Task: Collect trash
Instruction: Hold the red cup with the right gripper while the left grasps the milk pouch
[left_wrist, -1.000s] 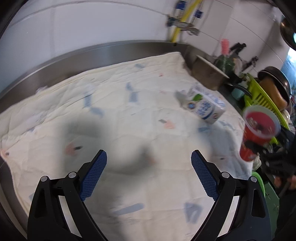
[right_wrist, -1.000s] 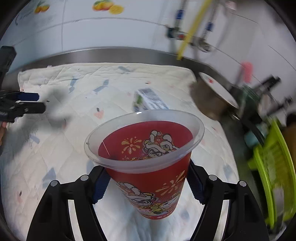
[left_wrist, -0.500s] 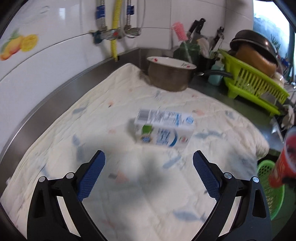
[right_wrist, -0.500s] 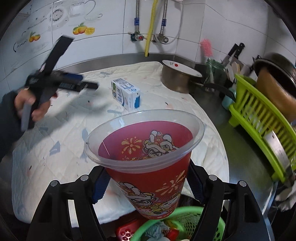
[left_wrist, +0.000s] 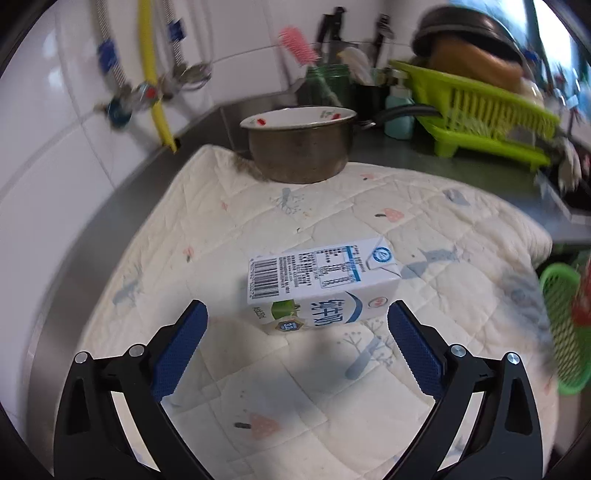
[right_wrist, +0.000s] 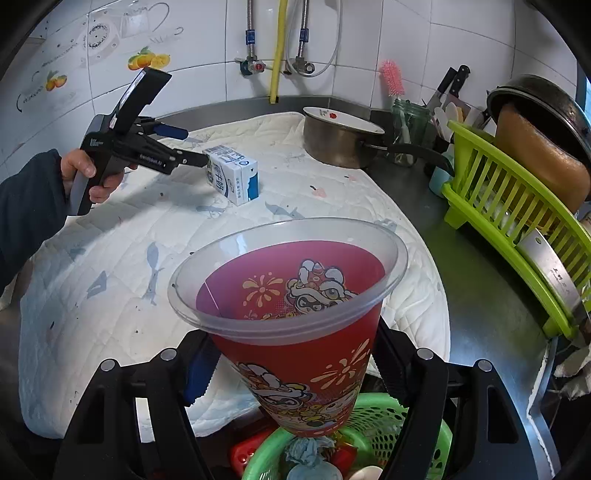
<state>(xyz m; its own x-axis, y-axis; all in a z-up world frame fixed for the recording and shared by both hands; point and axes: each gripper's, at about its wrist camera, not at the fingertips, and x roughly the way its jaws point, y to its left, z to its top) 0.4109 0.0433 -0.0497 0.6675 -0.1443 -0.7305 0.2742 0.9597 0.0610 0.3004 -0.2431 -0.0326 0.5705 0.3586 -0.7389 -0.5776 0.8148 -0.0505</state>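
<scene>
L-wrist view
L claw (left_wrist: 295, 325): wide, jaws had just been opening; nothing pressed between the pads.
Milk carton (left_wrist: 321, 286): lay on its side on quilted cloth (left_wrist: 229, 387), just ahead of claw tips, about centred between them, not touching either pad.
Pot (left_wrist: 301, 147): well beyond carton, at far edge of cloth.
Green basket (left_wrist: 561, 317): far right of claw, off cloth edge, blurred.
Dish rack (left_wrist: 476, 114): far right, behind pot, on steel surface (left_wrist: 424, 162).

R-wrist view
R claw (right_wrist: 291, 363): mid-width, clamped on red cup (right_wrist: 295, 325) w/ cartoon print; blue pads (right_wrist: 199, 373) pressed on cup's sides, cup upright, rim toward cam.
Green basket (right_wrist: 376, 410): right under claw and cup, held crumpled trash.
L claw (right_wrist: 199, 147): up-left of R claw, gripped by a hand (right_wrist: 88, 173) in dark sleeve; tips beside carton (right_wrist: 232, 175), contact hard to tell.
Cloth (right_wrist: 110, 266): ahead and left of claw.
Dish rack (right_wrist: 517, 206): right of claw.
</scene>
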